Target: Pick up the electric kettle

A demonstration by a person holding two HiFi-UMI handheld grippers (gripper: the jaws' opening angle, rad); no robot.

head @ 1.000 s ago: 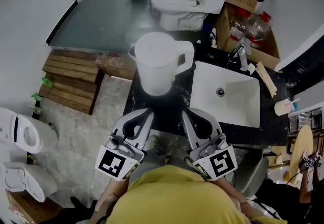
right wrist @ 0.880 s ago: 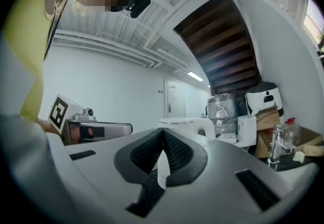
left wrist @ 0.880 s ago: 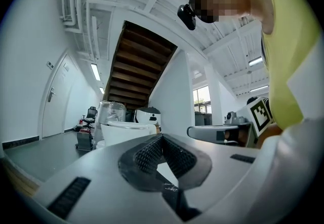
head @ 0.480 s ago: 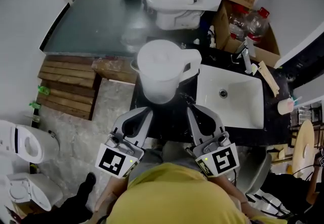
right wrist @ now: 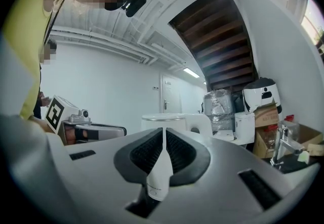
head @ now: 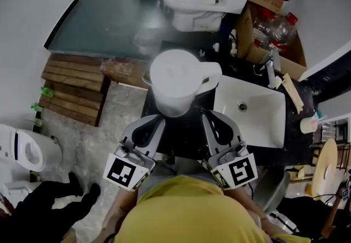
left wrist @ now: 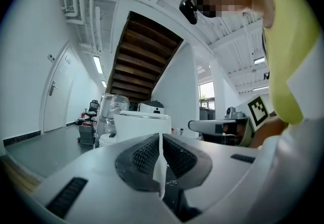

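White electric kettle (head: pixel 175 80) at counter's (head: pixel 184 130) left edge. Closed and empty: left gripper (head: pixel 157 123), right gripper (head: pixel 205 120). Open right wide before handle (head: pixel 211 72).

My left gripper (head: pixel 155 124) sits at 7 o'clock in the head view and my right gripper (head: pixel 205 122) at 5 o'clock. They're side by side, both level, tips toward 12. Both jaw pairs are pressed together and empty.

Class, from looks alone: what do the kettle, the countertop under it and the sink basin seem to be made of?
Kettle: probably white plastic; matte, softly moulded.
Countertop: perhaps polished dark stone; black with a slight sheen.
Sink basin: likely white glazed ceramic; smooth, shiny.
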